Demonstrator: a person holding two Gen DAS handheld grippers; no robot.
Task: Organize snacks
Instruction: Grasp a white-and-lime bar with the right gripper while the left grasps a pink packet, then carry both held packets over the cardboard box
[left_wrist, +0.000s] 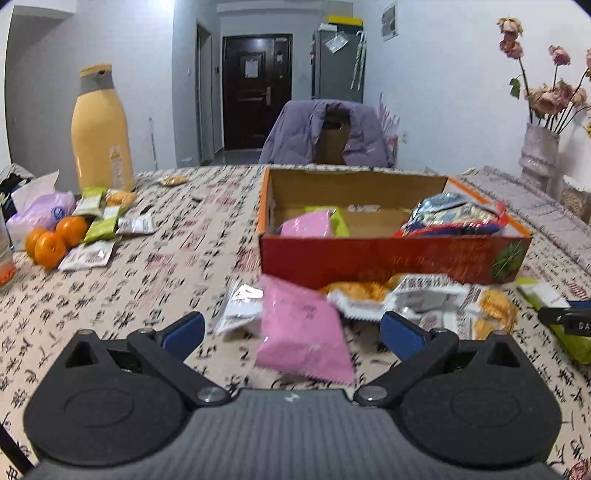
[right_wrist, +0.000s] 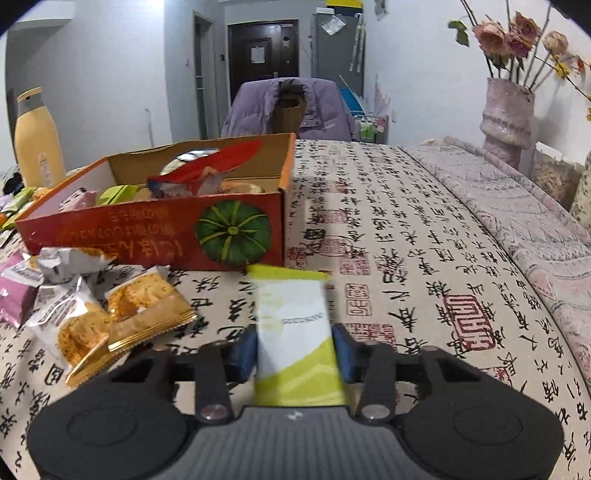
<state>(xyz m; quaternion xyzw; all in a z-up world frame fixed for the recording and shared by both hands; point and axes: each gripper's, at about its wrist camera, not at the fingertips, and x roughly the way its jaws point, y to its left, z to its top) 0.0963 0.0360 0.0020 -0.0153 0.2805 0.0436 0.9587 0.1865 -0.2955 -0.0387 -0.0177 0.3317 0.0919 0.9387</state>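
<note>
On the patterned tablecloth (right_wrist: 399, 206), just in front of the red cardboard box (right_wrist: 155, 232), a green-and-white snack packet (right_wrist: 295, 332) is clamped between the two blue pads of the right gripper (right_wrist: 297, 350). It is gripped across its narrow width, with its long axis pointing toward the box, which suits a forward transfer over the near wall. The left gripper (left_wrist: 291, 330) is held with its fingers spread wide on either side of a pink snack packet (left_wrist: 303, 328); no contact is evident, so a grasp is judged to be in preparation. Several packets already lie inside the box, among them a red-and-blue bag (left_wrist: 454, 218). Loose cracker packets (right_wrist: 122, 317) lie clustered beside the box front, within reach of either gripper.
</note>
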